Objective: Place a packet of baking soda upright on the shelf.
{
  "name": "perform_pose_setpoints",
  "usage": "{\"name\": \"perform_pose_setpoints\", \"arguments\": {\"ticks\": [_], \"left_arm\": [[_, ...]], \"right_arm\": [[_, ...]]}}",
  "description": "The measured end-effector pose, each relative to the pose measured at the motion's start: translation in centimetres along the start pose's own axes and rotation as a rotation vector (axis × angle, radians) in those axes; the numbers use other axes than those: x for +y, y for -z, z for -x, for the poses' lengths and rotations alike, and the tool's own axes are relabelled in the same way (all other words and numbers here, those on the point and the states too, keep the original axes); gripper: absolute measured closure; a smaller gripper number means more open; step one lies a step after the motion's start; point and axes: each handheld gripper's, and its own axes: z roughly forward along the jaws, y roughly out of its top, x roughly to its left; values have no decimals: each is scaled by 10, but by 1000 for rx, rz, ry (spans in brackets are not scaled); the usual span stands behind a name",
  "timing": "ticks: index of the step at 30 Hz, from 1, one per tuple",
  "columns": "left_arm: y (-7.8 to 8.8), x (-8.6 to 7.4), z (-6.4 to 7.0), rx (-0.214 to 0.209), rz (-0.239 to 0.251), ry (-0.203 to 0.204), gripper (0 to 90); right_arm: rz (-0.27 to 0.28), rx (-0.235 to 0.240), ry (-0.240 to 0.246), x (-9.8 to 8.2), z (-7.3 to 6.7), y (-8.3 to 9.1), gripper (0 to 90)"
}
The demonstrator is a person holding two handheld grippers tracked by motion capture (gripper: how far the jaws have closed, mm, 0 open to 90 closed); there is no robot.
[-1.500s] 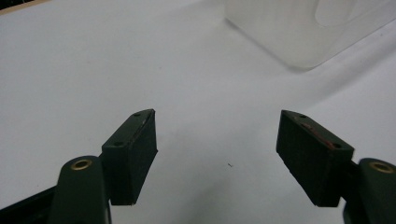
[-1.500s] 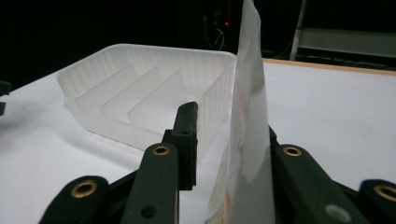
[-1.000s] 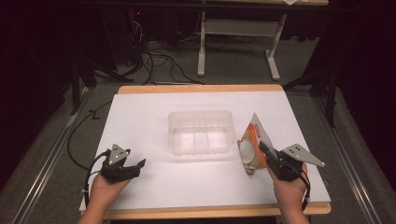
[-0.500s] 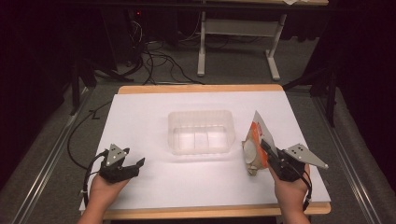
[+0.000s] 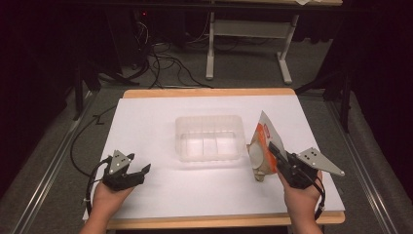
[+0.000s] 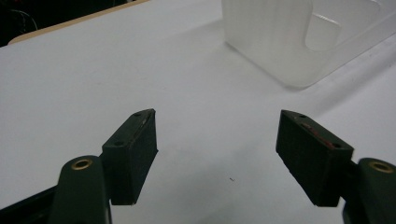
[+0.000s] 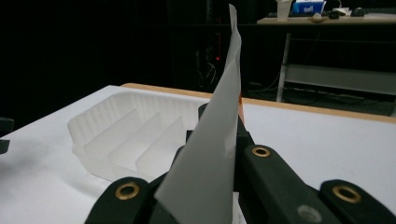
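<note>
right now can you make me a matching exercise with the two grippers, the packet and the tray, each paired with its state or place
Things:
1. left gripper
2. right gripper
3. packet
4. tray

States or places:
a. clear plastic, in the middle of the table
b. jaws open, nothing between them
c. orange and white, held up off the table
d. jaws shut on something thin

Pairs: 1-b, 2-d, 3-c, 4-a
</note>
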Motion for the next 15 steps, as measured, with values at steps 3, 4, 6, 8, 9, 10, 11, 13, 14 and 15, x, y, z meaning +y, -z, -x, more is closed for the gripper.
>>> {"name": "perform_pose_setpoints", "arguments": {"ticks": [3, 4, 6, 8, 9, 10, 11, 13, 14, 15], "left_arm": [[1, 0, -1, 0, 6, 7, 296], [2, 0, -3, 0, 12, 14, 295], [3, 0, -3, 0, 14, 15, 296], [5, 0, -5, 1, 23, 22, 295], [5, 0, -5, 1, 23, 22, 295], [6, 0, -6, 1, 23, 26, 295], [6, 0, -6, 0, 26, 31, 294], [6, 0, -6, -1, 28, 34, 294], [6, 0, -6, -2, 28, 32, 293], [6, 0, -6, -4, 27, 28, 292]], "right_arm": [[0, 4, 15, 6, -4, -1, 900], [6, 9, 22, 10, -6, -2, 900], [14, 8, 23, 14, -9, -3, 900], [22, 7, 28, 20, -11, -3, 900], [26, 7, 26, 23, -12, -3, 900], [26, 7, 26, 23, -12, -3, 900], [36, 6, 34, 28, -13, -2, 900], [42, 8, 33, 31, -13, -1, 900], [48, 13, 34, 38, -15, 0, 900], [49, 11, 35, 40, -16, 1, 900]]}}
